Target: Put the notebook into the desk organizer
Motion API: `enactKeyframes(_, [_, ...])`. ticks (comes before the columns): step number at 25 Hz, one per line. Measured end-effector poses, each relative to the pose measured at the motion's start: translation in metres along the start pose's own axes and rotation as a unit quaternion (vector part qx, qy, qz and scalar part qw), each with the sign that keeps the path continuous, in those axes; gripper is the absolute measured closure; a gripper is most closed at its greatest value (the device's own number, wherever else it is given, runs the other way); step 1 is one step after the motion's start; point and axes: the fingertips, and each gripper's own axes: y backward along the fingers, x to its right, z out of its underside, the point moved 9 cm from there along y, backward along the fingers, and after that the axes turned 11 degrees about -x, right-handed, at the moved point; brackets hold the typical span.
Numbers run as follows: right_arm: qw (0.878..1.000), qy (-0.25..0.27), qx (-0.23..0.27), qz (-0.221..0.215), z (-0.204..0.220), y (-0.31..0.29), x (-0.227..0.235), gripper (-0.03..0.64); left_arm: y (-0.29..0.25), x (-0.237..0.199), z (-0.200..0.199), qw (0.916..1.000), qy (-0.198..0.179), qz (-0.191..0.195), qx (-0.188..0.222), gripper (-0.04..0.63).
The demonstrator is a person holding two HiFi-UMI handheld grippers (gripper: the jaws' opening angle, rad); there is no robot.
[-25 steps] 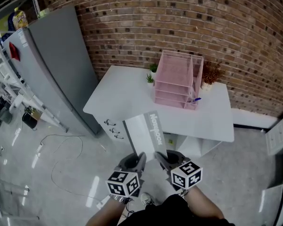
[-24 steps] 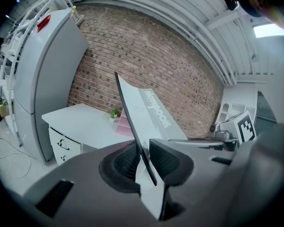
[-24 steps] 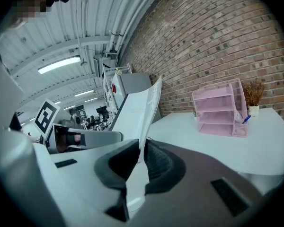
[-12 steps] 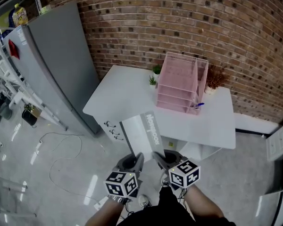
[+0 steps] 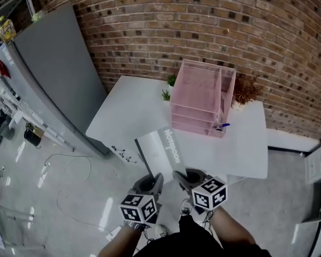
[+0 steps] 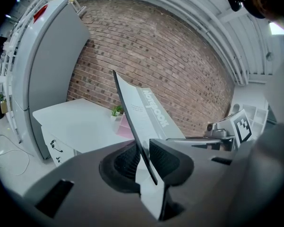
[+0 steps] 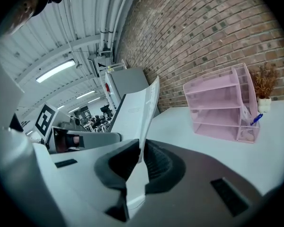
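The left gripper [image 6: 143,159] has its two dark ribbed pads closed on the near edge of a thin pale grey notebook [image 6: 146,113] with a dark edge and bold lettering on its cover, and the sheet-like book stands edge-on between them in the left gripper view. The right gripper [image 7: 138,161] is clamped on the same near edge just beside it, its pads pressed against either face of the cover. In the head view the two grippers sit side by side at the bottom of the picture, each carrying its cube of square markers, with the person's forearms behind them. The notebook is carried in the air between both, reaching away from the person with its far end over the near front part of a white rectangular desk [image 5: 132,114]. It is not touching the pink mesh desk organizer [image 5: 199,98], which stands well beyond it toward the back of the desk, with three stacked open trays facing the person and an upright compartment on its right side. A blue pen [image 5: 222,126] sticks out low in that side compartment. Two small green potted plants [image 5: 166,94] sit just left of the organizer, and a dried brown plant in a white pot [image 5: 241,87] stands to its right. Behind the desk runs a red brick wall [image 5: 203,25], and a tall grey cabinet [image 5: 53,74] stands to the desk's left.
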Motion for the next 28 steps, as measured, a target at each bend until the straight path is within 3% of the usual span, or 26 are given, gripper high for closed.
enactKeyframes(17, [0.998,-0.05,-0.044,-0.013,-0.012,-0.002,0.127,0.583,-0.123,0.014,-0.027,0.9982,0.033,0.001,-0.051,0.532])
enactKeyframes(28, [0.994,-0.084,-0.065,-0.024,-0.001,-0.005,0.164,0.583,-0.16,0.017,-0.023,0.9955,0.048,-0.001,-0.082,0.532])
